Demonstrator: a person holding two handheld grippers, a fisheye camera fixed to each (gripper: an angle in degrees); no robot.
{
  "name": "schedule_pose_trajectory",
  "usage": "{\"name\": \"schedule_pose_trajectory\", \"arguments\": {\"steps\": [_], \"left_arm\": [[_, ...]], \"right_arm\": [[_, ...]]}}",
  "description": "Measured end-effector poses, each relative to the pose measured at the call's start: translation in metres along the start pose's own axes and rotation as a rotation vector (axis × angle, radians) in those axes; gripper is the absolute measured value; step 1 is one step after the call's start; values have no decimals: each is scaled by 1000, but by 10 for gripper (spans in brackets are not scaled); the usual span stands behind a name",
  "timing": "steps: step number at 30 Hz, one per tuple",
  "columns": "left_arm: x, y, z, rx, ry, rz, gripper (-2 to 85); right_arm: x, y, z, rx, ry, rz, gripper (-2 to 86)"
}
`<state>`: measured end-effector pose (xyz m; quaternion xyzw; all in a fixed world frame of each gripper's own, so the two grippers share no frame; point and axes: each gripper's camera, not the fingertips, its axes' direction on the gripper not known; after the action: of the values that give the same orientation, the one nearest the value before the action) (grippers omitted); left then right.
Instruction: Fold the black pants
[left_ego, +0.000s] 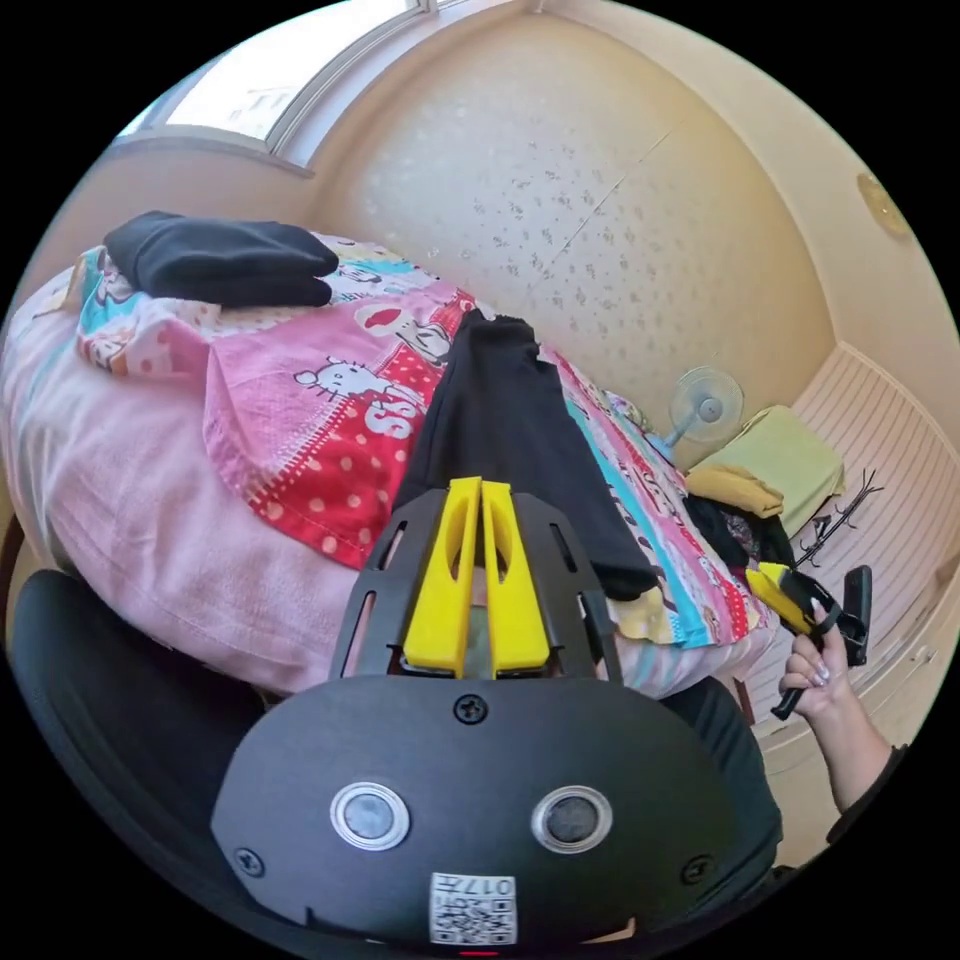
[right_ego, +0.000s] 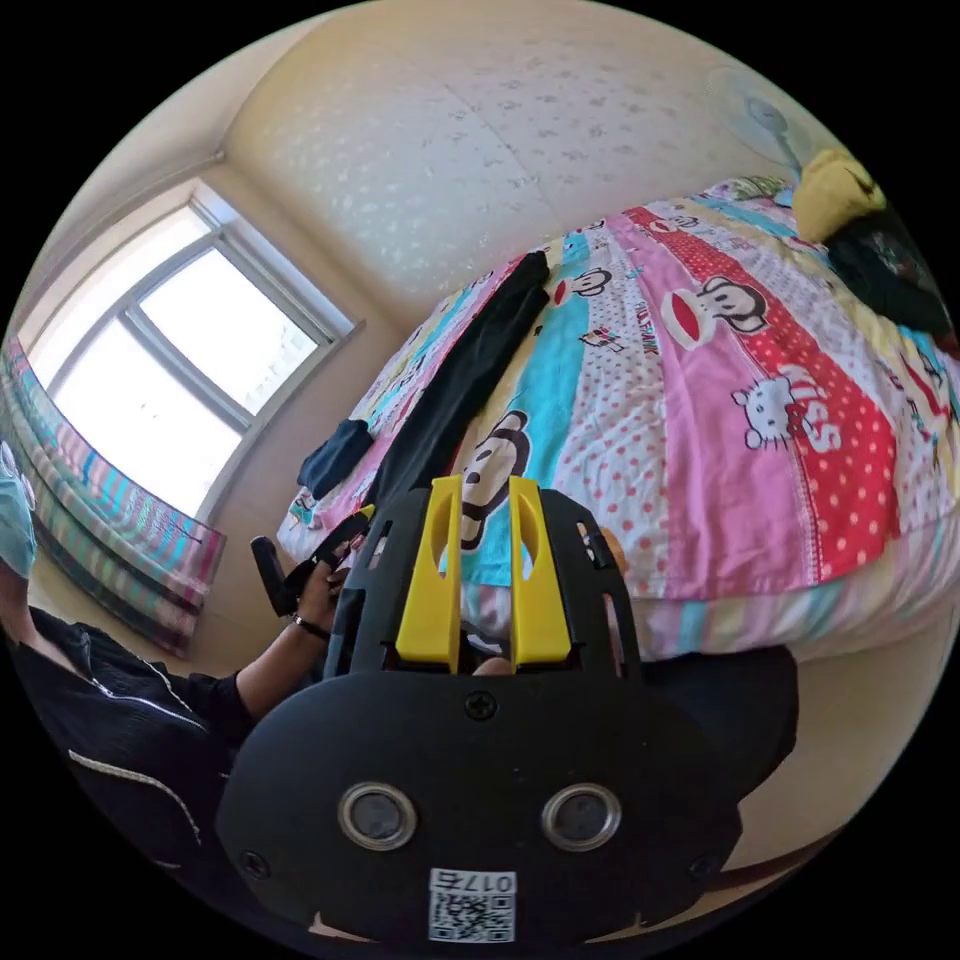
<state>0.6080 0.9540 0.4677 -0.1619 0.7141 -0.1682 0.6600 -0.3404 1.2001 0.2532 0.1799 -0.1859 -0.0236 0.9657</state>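
A: How do the fingers stand?
B: The left gripper (left_ego: 479, 490) has its yellow fingers nearly pressed together on nothing; the right gripper (right_ego: 486, 487) has its pair slightly parted, empty.
A: And the long black cloth pants (left_ego: 505, 430)?
B: Stretched in a narrow strip along the cartoon-print patchwork bedspread (right_ego: 720, 400), beyond both grippers.

pants (left_ego: 520, 440) lie lengthwise on the bed (left_ego: 150, 500), one end at its near edge | folded garment (left_ego: 220, 260) on the bed's far end below the window (left_ego: 240, 90) | clothes pile (left_ego: 770, 470) at the bed's other end, fan (left_ego: 705, 405) behind it by the wall | left gripper (left_ego: 478, 575) before the bed edge, right gripper (right_ego: 478, 585) likewise
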Motion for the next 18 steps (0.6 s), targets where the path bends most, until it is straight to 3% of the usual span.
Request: {"name": "schedule_pose_trajectory", "arguments": {"steps": [7, 11, 14, 18], "left_arm": [[-26, -70, -29, 167, 179, -63, 30], [-31, -127, 27, -17, 201, 37, 92], [-36, -134, 76, -145, 231, 150, 90], [-90, -128, 115, -234, 381, -11, 61]], "right_arm": [[13, 10, -11, -17, -3, 28, 80], [-16, -37, 24, -69, 52, -69, 82], [-48, -91, 76, -113, 72, -134, 85], [-88, -173, 151, -129, 168, -175, 89]]}}
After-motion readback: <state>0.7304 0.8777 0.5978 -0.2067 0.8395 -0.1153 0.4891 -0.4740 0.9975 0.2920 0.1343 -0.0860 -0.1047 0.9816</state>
